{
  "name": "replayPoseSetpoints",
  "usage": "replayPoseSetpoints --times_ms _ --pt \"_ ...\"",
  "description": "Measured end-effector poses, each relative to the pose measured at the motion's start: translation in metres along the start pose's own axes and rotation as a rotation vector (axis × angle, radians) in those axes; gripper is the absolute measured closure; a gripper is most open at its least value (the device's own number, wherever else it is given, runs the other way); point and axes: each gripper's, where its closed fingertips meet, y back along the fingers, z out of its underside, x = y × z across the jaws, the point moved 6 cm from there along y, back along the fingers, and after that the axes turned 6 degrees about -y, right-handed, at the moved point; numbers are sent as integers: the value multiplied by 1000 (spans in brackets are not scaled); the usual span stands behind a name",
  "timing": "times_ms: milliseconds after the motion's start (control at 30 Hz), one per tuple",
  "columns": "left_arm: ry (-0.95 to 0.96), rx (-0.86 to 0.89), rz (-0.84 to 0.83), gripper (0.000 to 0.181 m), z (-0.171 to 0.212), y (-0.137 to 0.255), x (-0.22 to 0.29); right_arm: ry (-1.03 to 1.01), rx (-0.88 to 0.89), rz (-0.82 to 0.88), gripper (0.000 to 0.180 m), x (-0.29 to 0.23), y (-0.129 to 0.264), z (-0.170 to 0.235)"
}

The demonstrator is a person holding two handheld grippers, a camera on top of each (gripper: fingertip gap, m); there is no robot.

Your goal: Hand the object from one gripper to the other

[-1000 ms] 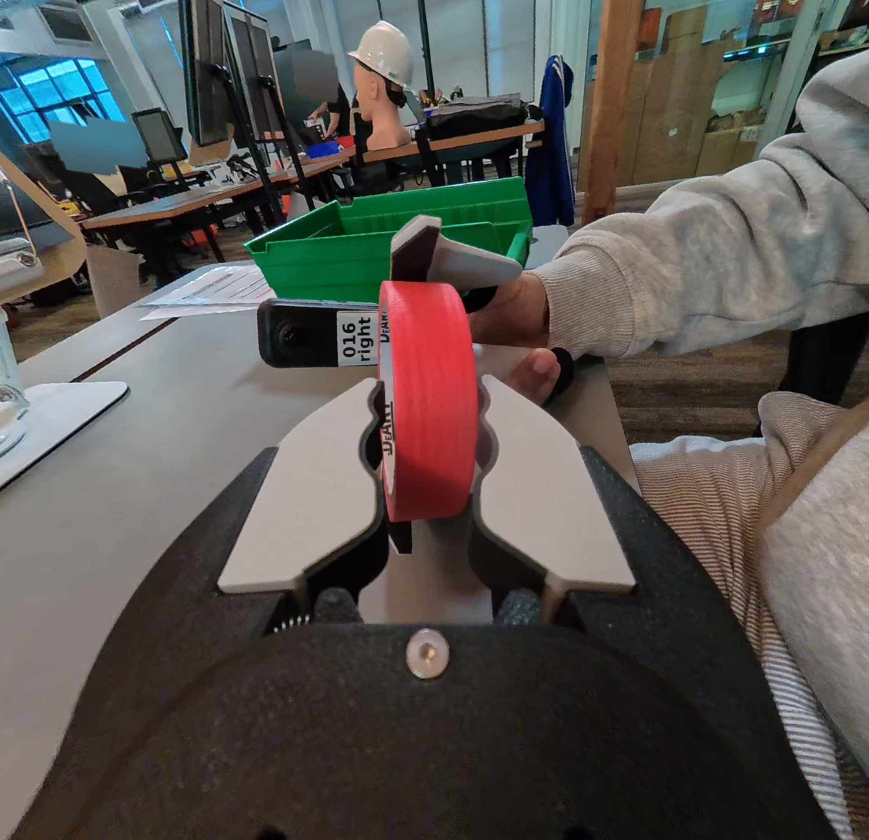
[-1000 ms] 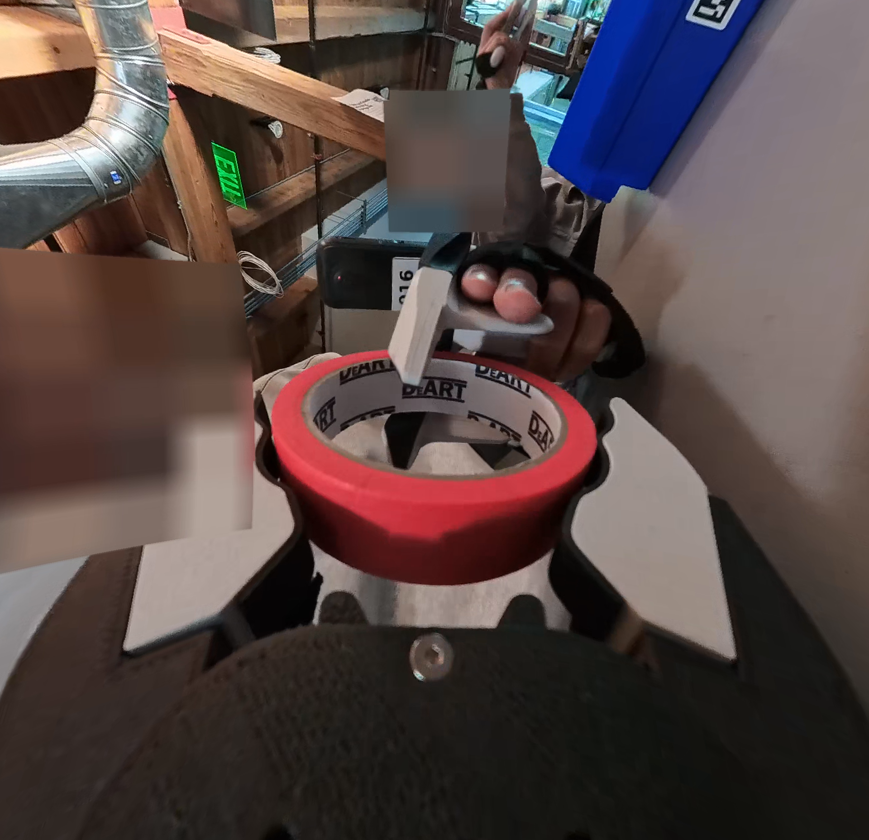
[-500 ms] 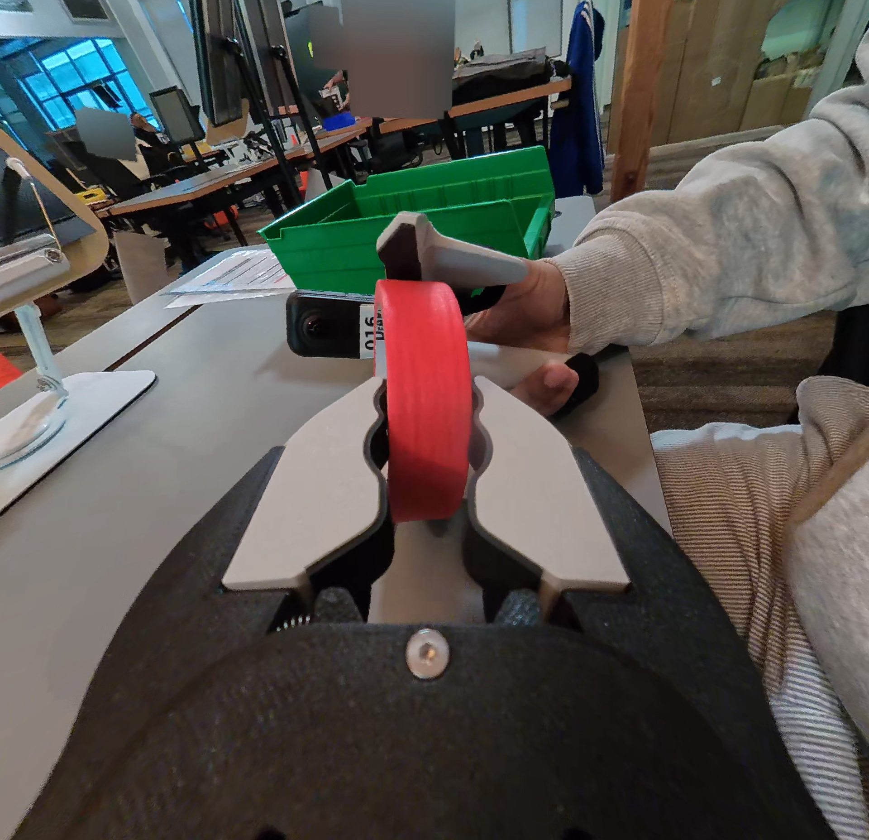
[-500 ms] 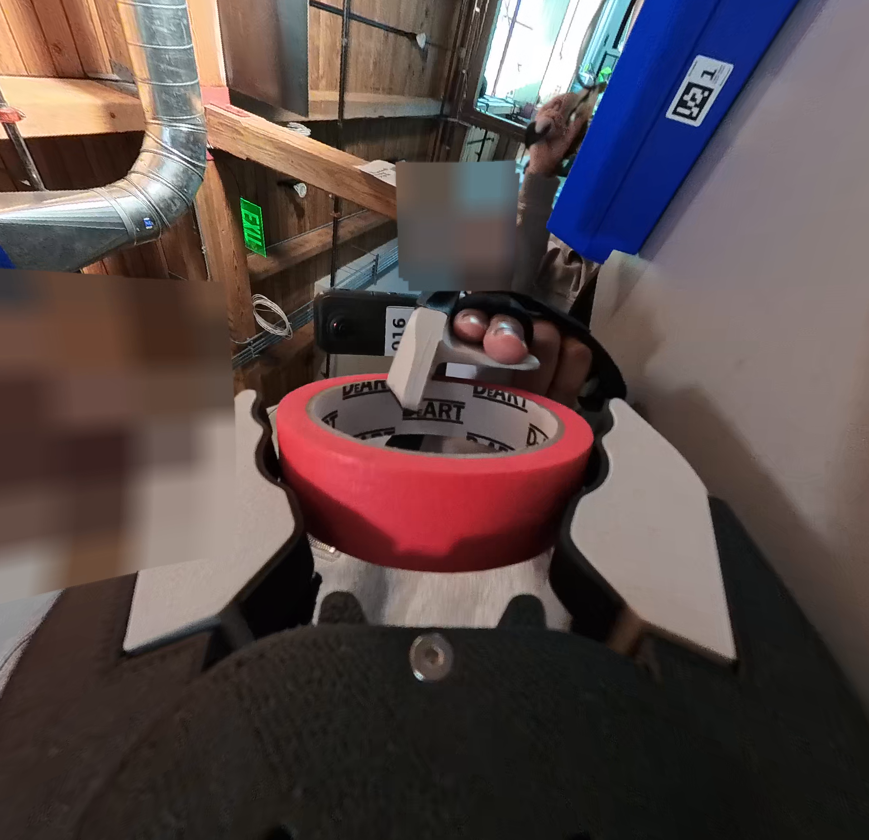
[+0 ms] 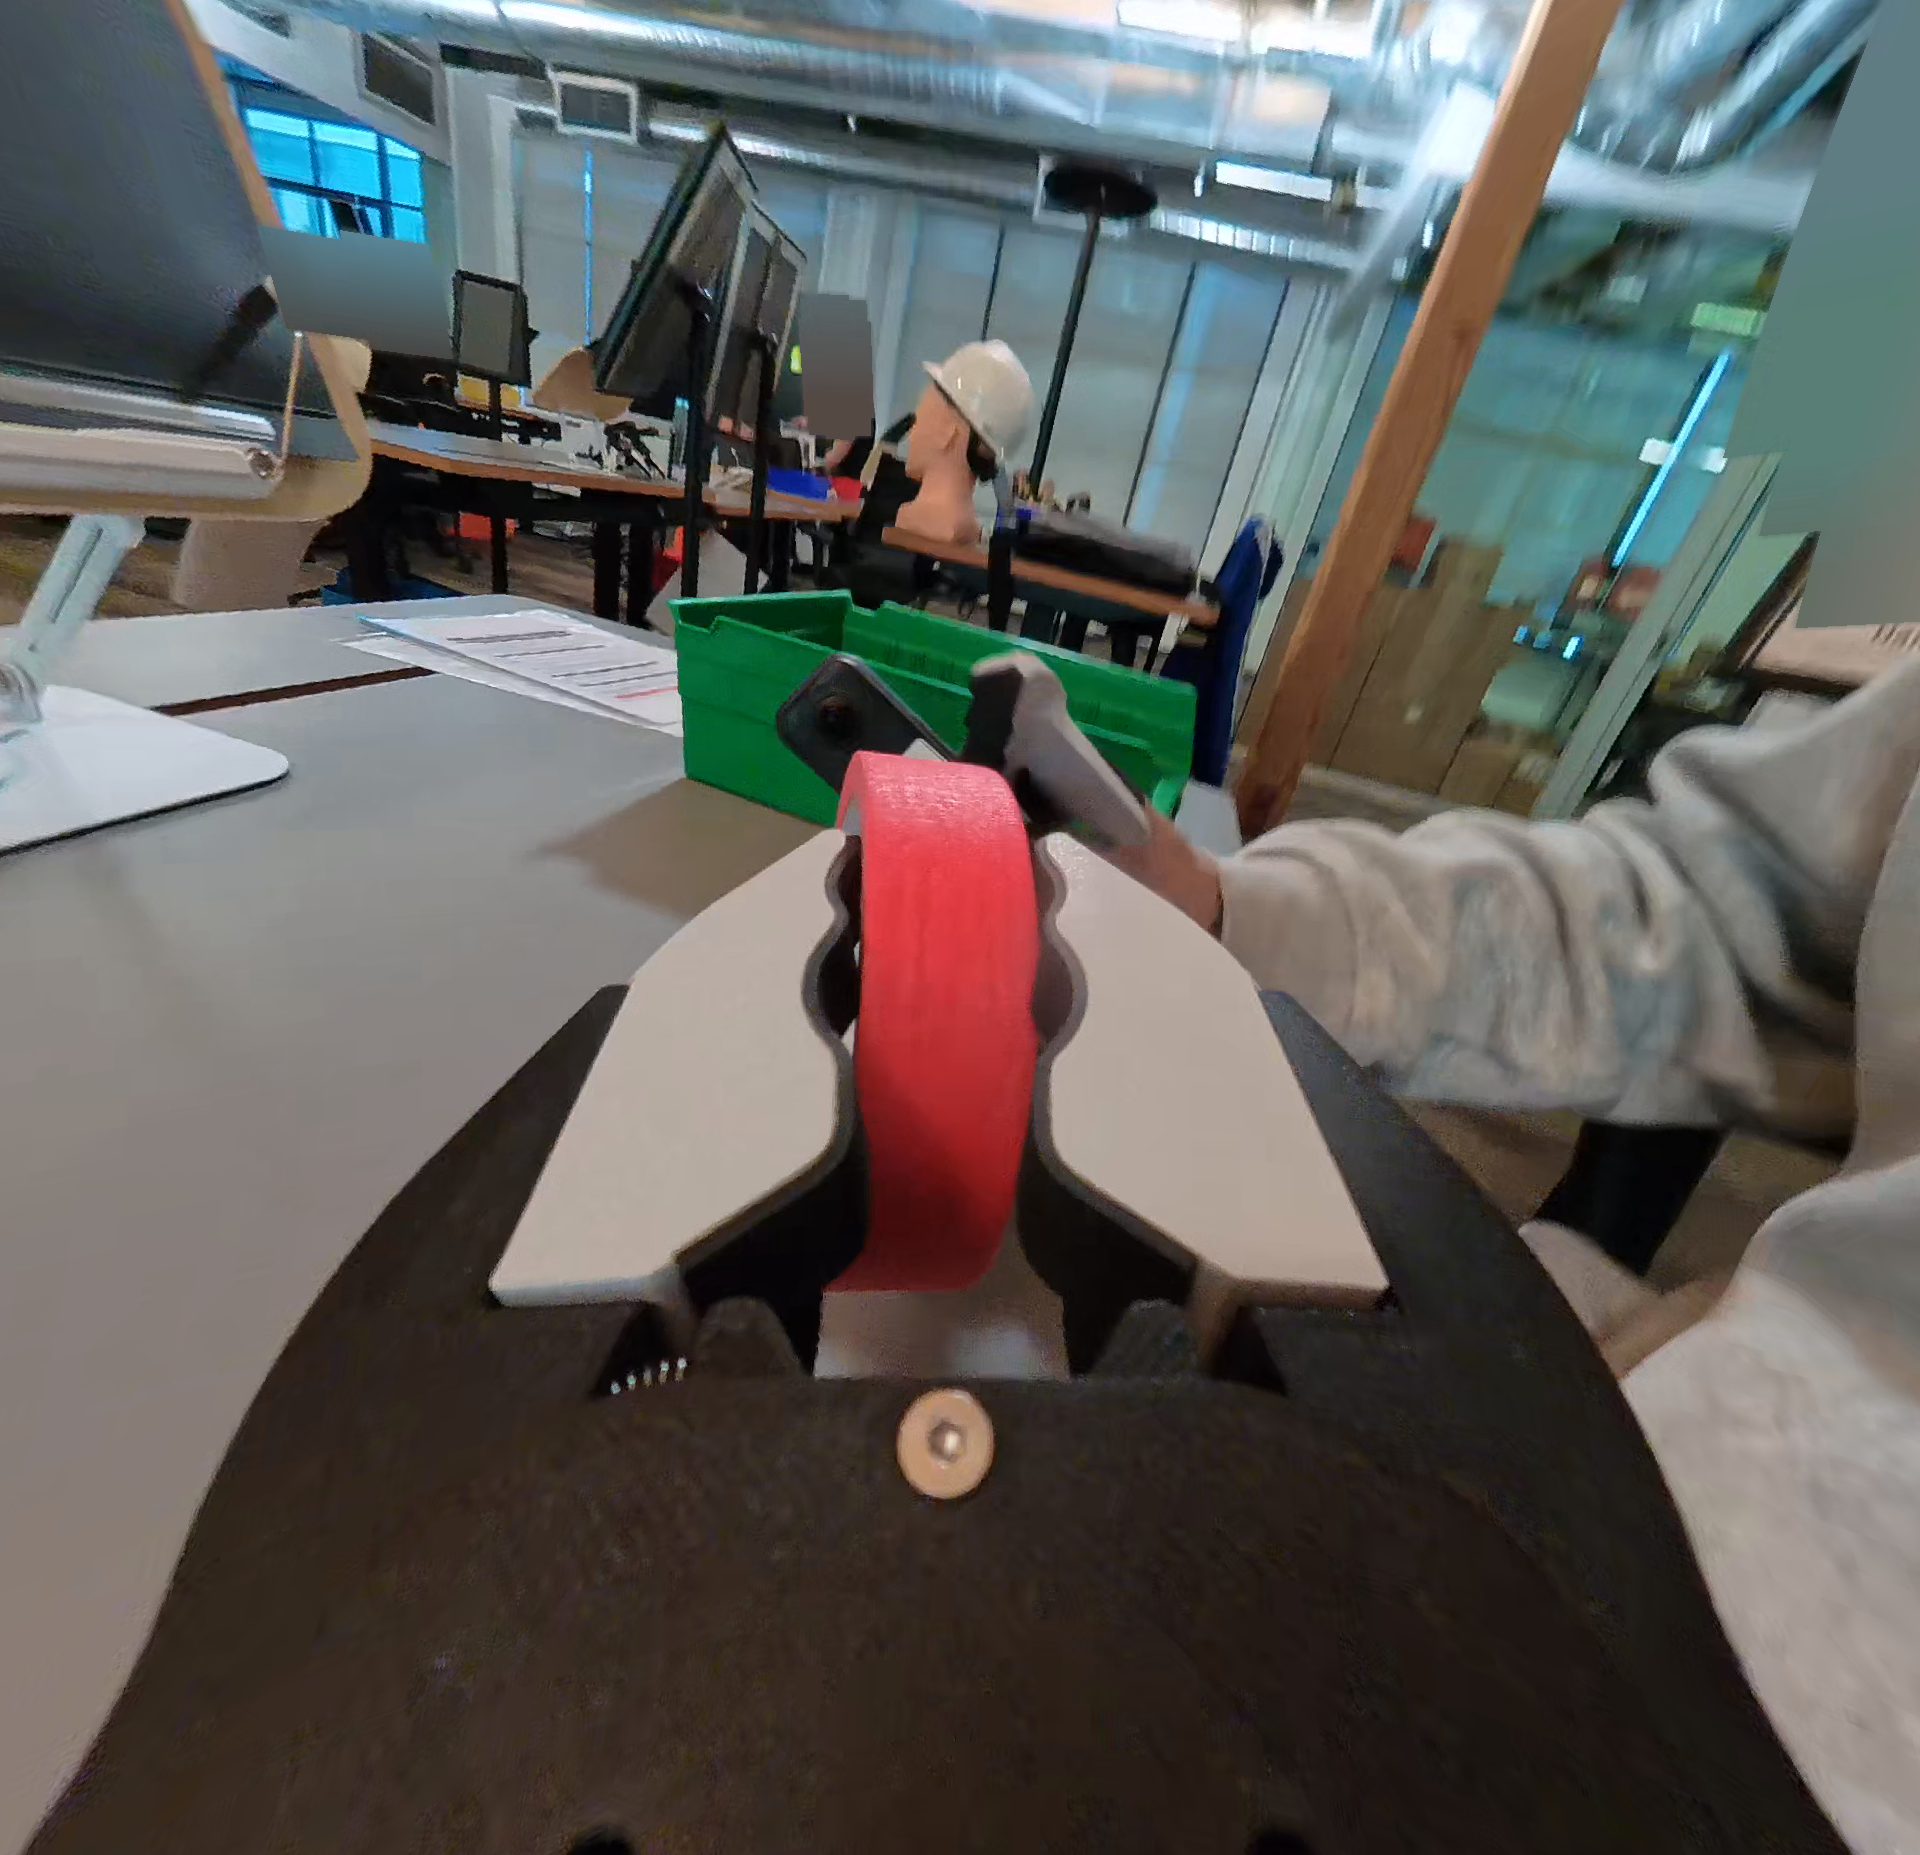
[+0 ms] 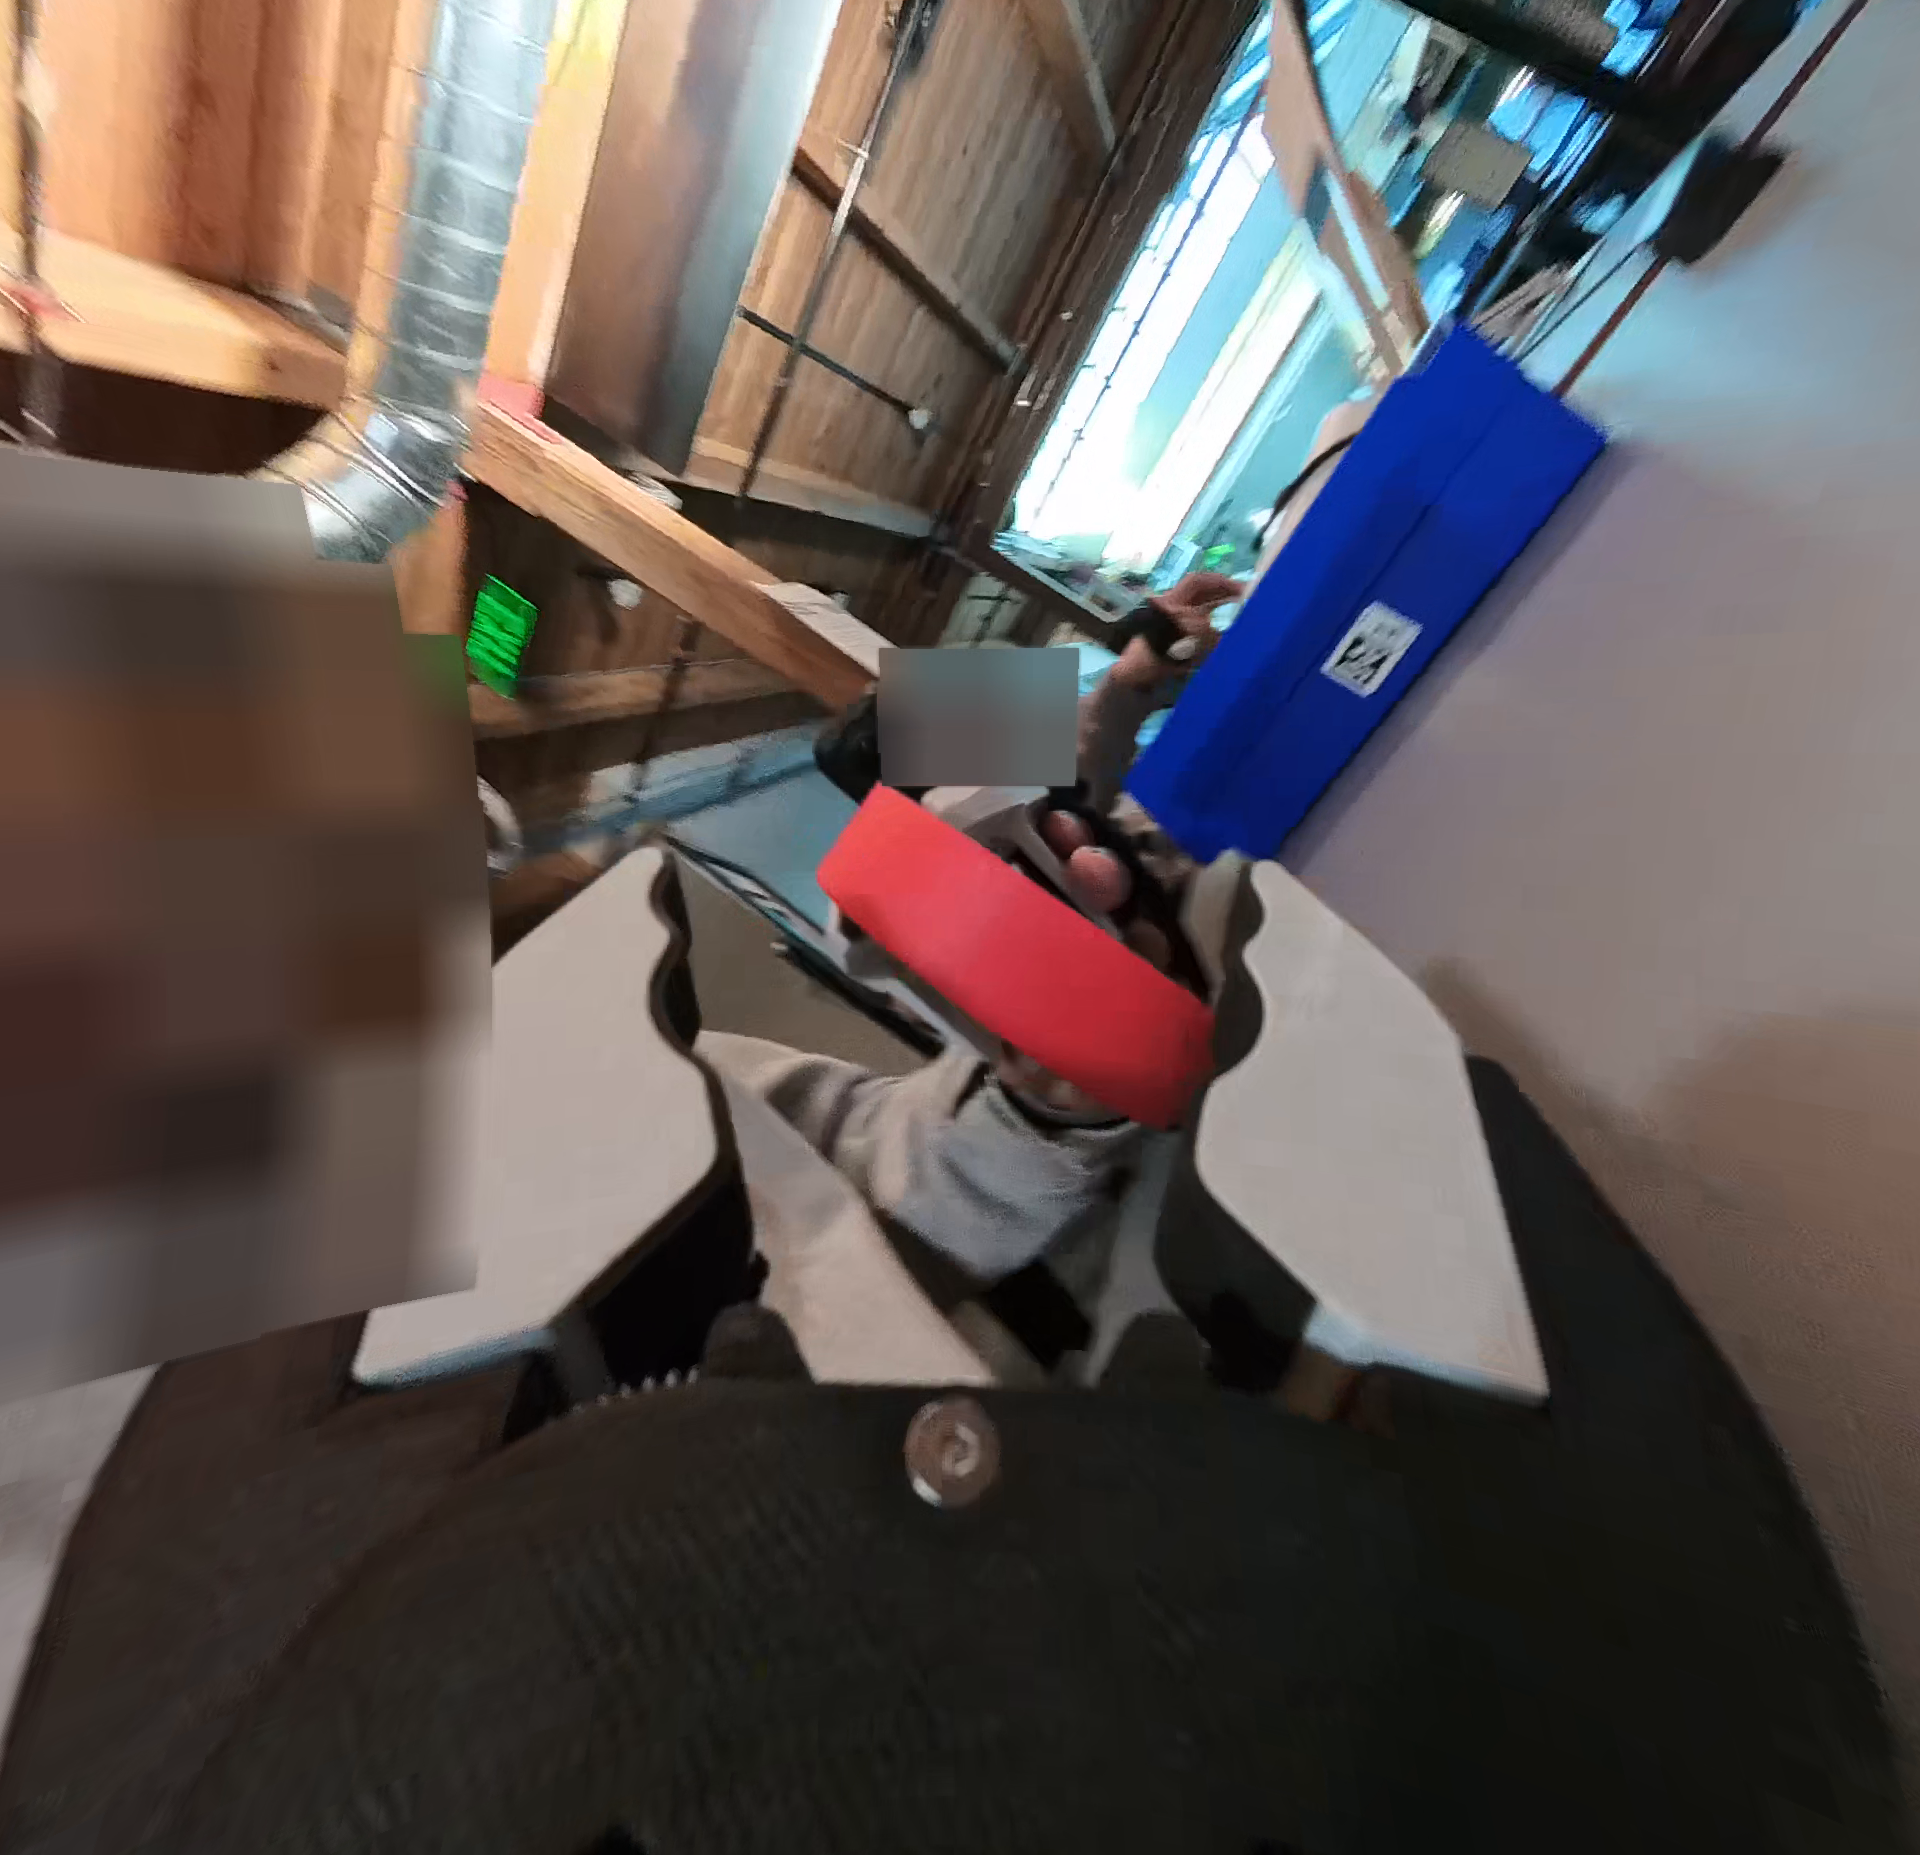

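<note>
Tape roll (image 5: pixel 940 1016) clamped in left gripper (image 5: pixel 940 932).

- Left wrist view: mounted just behind the left gripper (image 5: pixel 940 974), looking forward along its fingers, roughly level over the grey table (image 5: pixel 260 974) toward a green bin (image 5: pixel 748 683) and far desks; very close on the red tape roll (image 5: pixel 945 1026).
- Right wrist view: set behind the right gripper (image 6: pixel 956 1005), rolled and tilted, facing wooden beams (image 6: pixel 665 548) and a blue bin (image 6: pixel 1351 600); blurred.
- Shared: the tape roll (image 6: pixel 1008 948), seen edge-on in each, plus the opposite gripper beyond it.
</note>
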Motion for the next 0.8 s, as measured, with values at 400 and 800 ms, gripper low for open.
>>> replayPoseSetpoints --times_ms 400,800 --pt "448 262 57 151 -4 12 -20 434 -43 101 108 -12 -10 11" --pt "540 293 146 151 -4 10 -18 488 -146 127 151 -16 -14 18"
